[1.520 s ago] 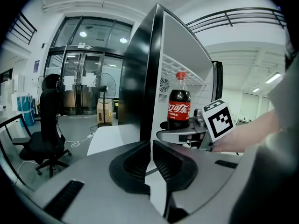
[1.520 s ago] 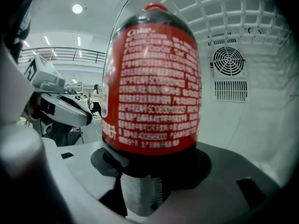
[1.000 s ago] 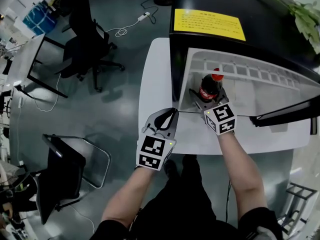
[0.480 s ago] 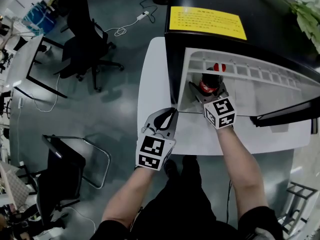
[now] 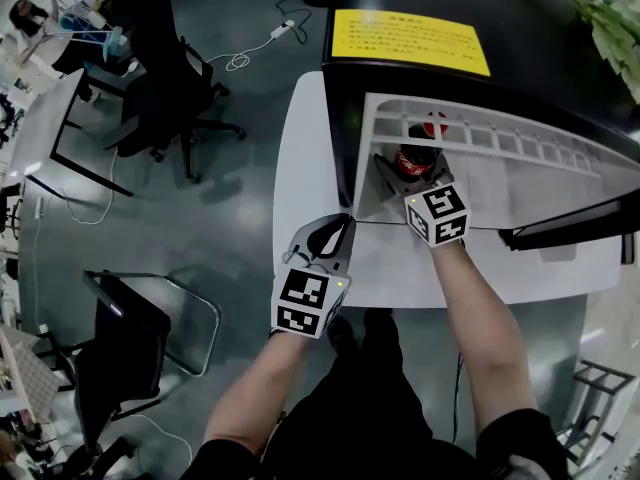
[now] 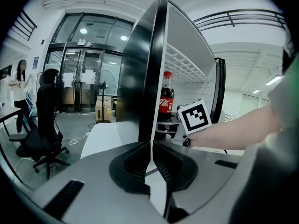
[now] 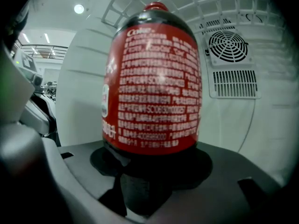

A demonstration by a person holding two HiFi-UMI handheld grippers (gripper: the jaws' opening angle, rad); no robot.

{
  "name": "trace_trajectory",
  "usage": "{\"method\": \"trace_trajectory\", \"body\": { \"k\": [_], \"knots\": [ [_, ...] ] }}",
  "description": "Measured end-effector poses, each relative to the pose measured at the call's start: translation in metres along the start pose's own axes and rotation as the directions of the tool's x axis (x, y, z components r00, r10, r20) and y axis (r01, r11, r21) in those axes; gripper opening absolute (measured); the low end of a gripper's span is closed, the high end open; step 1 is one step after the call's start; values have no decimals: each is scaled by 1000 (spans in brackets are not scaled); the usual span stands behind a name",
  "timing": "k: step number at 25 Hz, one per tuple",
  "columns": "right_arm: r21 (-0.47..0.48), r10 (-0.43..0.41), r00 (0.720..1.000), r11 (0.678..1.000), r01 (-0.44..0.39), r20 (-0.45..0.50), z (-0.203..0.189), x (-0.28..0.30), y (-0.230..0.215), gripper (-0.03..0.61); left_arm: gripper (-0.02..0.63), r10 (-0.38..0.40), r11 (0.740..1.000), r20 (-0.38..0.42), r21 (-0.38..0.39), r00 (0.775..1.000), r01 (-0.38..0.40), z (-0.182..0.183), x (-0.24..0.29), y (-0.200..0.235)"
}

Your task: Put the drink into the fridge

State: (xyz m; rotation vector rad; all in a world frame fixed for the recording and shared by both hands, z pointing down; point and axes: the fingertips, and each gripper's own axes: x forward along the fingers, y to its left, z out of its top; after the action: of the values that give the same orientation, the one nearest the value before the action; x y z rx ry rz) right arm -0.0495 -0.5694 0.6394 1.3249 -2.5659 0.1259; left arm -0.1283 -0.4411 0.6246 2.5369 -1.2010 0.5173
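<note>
A cola bottle (image 5: 410, 155) with a red label and red cap stands upright between the jaws of my right gripper (image 5: 414, 176), which is shut on its lower part. The bottle (image 7: 154, 83) fills the right gripper view, inside the white fridge compartment, with the fan vent (image 7: 232, 45) on the back wall behind it. My left gripper (image 5: 335, 230) is shut on the free edge of the open fridge door (image 5: 342, 138). In the left gripper view the door (image 6: 140, 78) rises edge-on from the closed jaws of the left gripper (image 6: 152, 146), and the bottle (image 6: 166, 99) shows beyond it.
The black fridge has a yellow label (image 5: 410, 40) on top and stands on a white table (image 5: 300, 168). A white wire shelf (image 5: 500, 143) spans its inside. Office chairs (image 5: 175, 98) and a folding chair (image 5: 130, 338) stand on the floor at left. A person (image 6: 18, 85) stands far off.
My right gripper has carried the bottle a little deeper into the fridge. The left gripper and the door have stayed put.
</note>
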Motion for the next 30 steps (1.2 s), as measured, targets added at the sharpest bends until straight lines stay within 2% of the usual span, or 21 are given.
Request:
{"method": "trace_trajectory", "body": {
  "k": [6, 17, 20, 25, 30],
  "knots": [
    [14, 13, 1000, 1000, -13, -15, 1, -5, -3, 328, 29, -1, 1000, 4, -2, 1000, 1, 6, -1, 0],
    [57, 3, 999, 998, 0, -54, -9, -36, 3, 330, 29, -6, 999, 4, -32, 1000, 6, 13, -13, -2],
    [113, -15, 997, 993, 23, -79, -15, -53, 7, 331, 29, 7, 1000, -2, -16, 1000, -7, 18, -30, -2],
    [139, -68, 983, 986, 92, -170, -31, -83, 3, 331, 29, 15, 1000, 23, 3, 1000, -15, 43, -61, -4],
    [159, -111, 981, 978, 137, -158, -18, -117, 11, 311, 30, 40, 999, 57, 11, 998, -41, 66, -95, 4]
  ]
}}
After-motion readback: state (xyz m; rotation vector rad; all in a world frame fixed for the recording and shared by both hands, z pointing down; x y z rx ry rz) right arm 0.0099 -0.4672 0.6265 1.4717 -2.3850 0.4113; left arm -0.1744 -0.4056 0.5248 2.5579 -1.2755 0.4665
